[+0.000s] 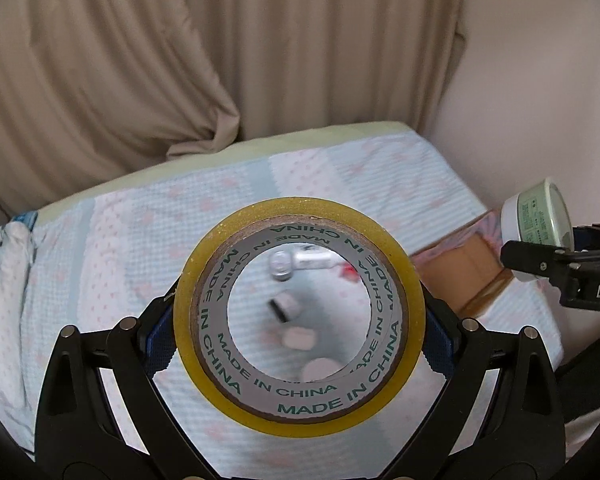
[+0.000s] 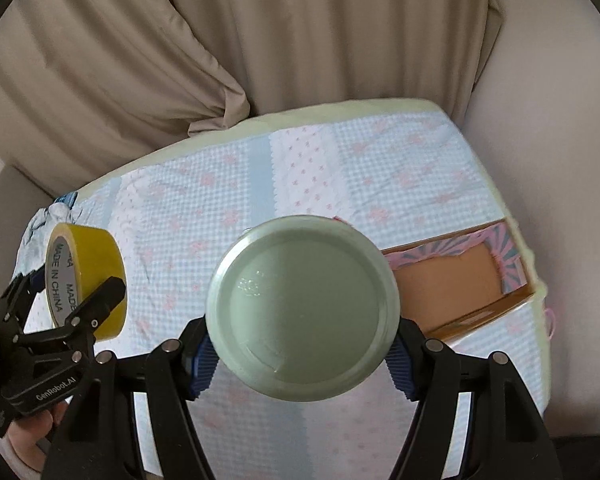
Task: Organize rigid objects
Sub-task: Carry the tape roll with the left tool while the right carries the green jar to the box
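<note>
One yellow tape roll (image 1: pixel 299 316) clamped in the left claw (image 1: pixel 300 320), bore facing the camera; one pale-green round jar (image 2: pixel 302 307) clamped in the right claw (image 2: pixel 302 354), base facing the camera; one open cardboard box (image 2: pixel 460 284) at 3 o'clock.

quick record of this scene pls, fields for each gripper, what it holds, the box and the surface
left gripper: shut on tape roll, held off the surface, hole facing camera
right gripper: shut on jar, pale green round face toward camera
box: open cardboard, at right edge of bed, nothing visible inside
surface: bed cover, checked blue and white with pink motifs
seen through tape hole: several small items on the cover, blurred
background: beige curtain
</note>
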Available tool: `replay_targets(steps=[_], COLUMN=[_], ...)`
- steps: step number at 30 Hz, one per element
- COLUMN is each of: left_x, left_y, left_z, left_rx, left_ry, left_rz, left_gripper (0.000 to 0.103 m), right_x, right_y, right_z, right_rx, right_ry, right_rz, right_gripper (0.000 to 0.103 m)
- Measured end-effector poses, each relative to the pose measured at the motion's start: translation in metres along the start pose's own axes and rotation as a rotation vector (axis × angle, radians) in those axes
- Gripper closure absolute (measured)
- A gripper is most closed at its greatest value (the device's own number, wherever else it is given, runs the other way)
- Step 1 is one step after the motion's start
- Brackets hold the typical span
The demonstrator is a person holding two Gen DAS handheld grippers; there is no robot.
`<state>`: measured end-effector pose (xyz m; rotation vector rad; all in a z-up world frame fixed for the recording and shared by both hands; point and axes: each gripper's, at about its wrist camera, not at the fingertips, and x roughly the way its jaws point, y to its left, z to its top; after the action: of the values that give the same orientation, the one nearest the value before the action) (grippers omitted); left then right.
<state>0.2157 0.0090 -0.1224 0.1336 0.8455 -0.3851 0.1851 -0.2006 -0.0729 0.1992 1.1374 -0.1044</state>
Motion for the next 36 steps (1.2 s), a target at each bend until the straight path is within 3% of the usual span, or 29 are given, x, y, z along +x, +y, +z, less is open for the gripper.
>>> replay_targets(steps=[7,13,18,28,36], left_x=[0.000,0.038,0.082,0.205,0.304], left_y=[-0.109,-0.201,-0.255,-0.307,-0.306], left_z=[0.013,0.024,0.028,0.011,-0.016], left_rx=[-0.044,-0.062,-0.053,-0.052,-0.023], left_ry=[0.001,0.040,0.100,0.283,0.414], left_rz=[-0.002,-0.040,-0.048,-0.021,0.021], left_gripper=[0.007,0.007,0.007,0.007,0.007], right_x=[-0.030,-0.027,0.000,0.106,0.199], right_y=[-0.090,-0.177,-0.237,-0.317,-0.326], right_z=[0.001,0.005,0.014,0.024,0.023], right_rx=[-0.095,-0.119,-0.115,-0.054,-0.065], right_ry=[-0.026,-0.009,0.041,0.200,0.297], right_rz=[0.014,-0.005,-0.037,-0.028,-0.003], right_gripper=[0.038,0.038,0.038,0.038,0.038])
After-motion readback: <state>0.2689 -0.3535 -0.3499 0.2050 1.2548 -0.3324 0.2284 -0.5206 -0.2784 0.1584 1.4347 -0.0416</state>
